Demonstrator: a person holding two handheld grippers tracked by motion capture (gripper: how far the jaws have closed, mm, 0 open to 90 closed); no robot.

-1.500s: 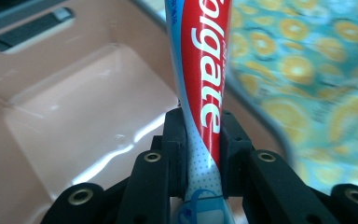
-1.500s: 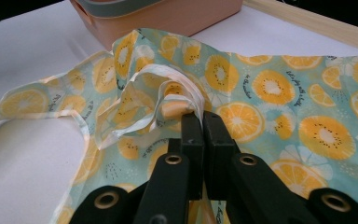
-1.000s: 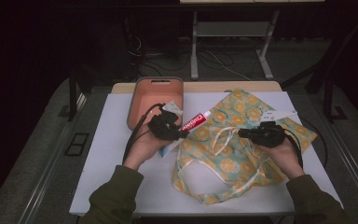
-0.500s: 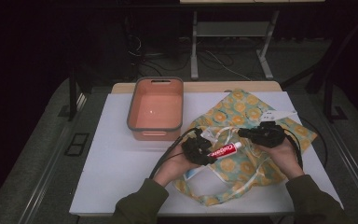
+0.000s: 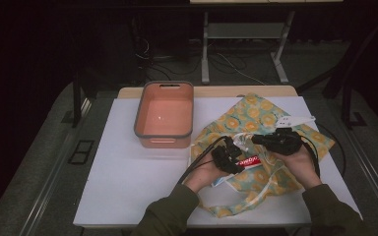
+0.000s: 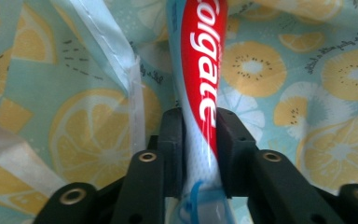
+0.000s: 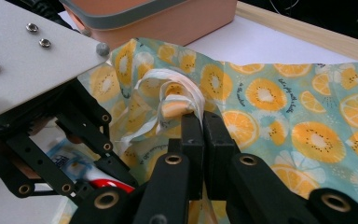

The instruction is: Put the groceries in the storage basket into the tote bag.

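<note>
your left gripper (image 5: pixel 232 158) has its fingers clenched on the toothpaste tube (image 6: pixel 200 88), holding it at the mouth of the fruit-print bag (image 5: pixel 266 123). your right gripper (image 7: pixel 200 126) has its fingers pinched tight on the bag's bunched rim and white drawstring (image 7: pixel 177 93), lifting it open. i'd judge the packing about halfway: the tube is carried over but not yet inside, and it looks left to slide in and let go. the tube is glossy, soft plastic; the bag is thin, crinkly cloth; the pink bin (image 5: pixel 163 115) on the white counter (image 5: pixel 123 177) is rigid, with rounded corners.
</note>
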